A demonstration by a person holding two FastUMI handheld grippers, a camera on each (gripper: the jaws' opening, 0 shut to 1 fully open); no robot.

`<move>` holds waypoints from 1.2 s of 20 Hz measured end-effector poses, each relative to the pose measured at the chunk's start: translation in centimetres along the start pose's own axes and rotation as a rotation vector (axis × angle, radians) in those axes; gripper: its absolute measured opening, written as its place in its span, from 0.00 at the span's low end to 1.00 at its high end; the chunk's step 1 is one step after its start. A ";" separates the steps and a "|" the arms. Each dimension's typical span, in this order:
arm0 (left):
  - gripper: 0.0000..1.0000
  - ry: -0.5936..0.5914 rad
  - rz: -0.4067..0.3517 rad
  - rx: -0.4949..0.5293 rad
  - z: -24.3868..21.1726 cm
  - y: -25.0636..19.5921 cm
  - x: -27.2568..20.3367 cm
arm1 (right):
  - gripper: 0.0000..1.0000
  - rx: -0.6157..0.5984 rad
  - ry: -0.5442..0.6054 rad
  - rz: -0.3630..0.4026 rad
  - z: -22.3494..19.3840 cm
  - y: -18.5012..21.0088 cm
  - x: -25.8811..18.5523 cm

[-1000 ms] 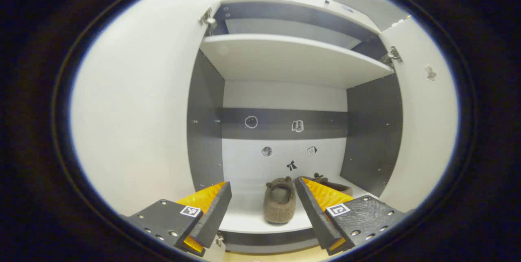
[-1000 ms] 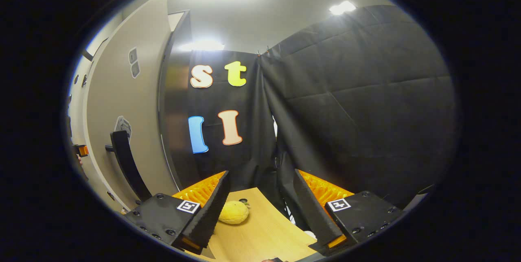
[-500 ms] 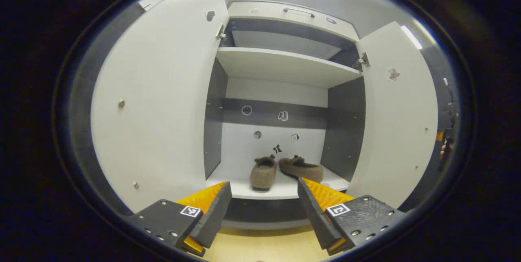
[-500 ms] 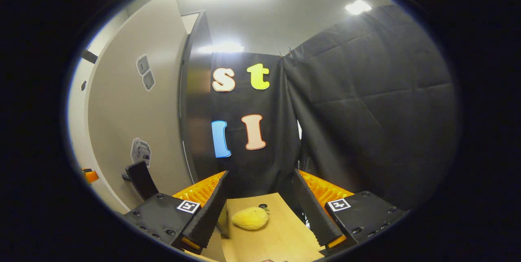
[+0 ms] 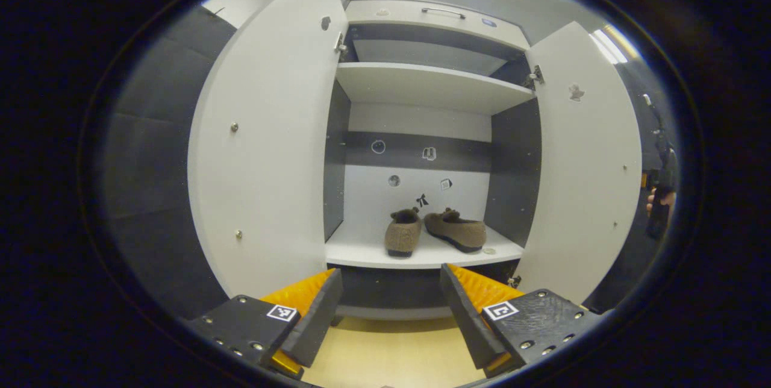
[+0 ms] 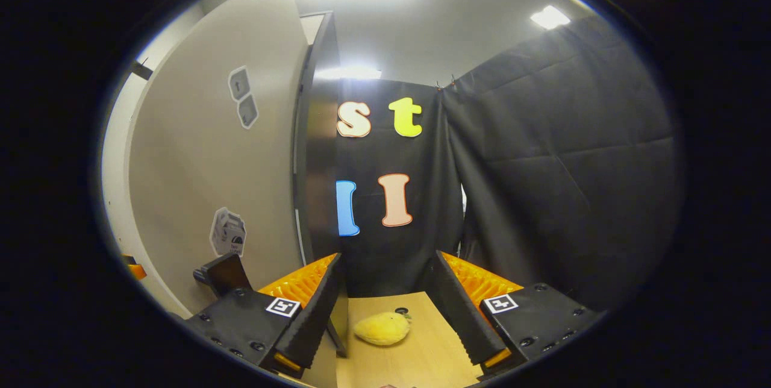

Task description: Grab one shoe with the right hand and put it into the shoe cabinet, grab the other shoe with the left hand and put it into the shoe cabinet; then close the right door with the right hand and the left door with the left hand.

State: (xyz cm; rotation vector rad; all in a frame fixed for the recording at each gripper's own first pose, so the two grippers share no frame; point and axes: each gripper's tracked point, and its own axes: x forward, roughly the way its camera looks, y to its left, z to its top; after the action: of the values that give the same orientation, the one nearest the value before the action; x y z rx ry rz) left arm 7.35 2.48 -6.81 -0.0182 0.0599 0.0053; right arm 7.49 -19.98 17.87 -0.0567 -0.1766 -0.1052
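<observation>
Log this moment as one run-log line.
shoes: both shoes on lower shelf | doors: left door, right door open | left gripper: open, empty | right gripper: open, empty

You find no readable text, brand or number. The small stickers on the shoe cabinet's back panel (image 5: 415, 165) and on the right door (image 6: 199, 183) are too small to read. A square black-and-white marker tag (image 5: 282, 312) sits at 7 o'clock, without legible characters.
</observation>
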 end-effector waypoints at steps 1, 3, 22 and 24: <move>1.00 -0.005 0.002 -0.001 0.1 0.0 -0.2 | 0.94 0.014 0.006 0.006 -0.2 0.4 -0.2; 1.00 -0.018 0.003 0.011 0.3 0.2 -0.7 | 0.94 0.048 0.010 0.028 -0.5 1.7 -0.3; 1.00 -0.088 0.057 -0.052 0.7 8.2 -8.5 | 0.98 0.078 -0.034 0.333 -1.3 20.2 -0.8; 0.89 -0.124 0.107 -0.039 1.5 11.7 -10.0 | 0.98 0.074 -0.024 0.300 -2.1 19.9 -0.7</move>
State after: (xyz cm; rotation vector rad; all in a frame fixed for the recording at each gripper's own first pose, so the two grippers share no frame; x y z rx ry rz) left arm -2.61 14.15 -4.96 -0.0535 -0.0632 0.1143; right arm 9.35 -0.33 14.75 -0.0103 -0.1940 0.2015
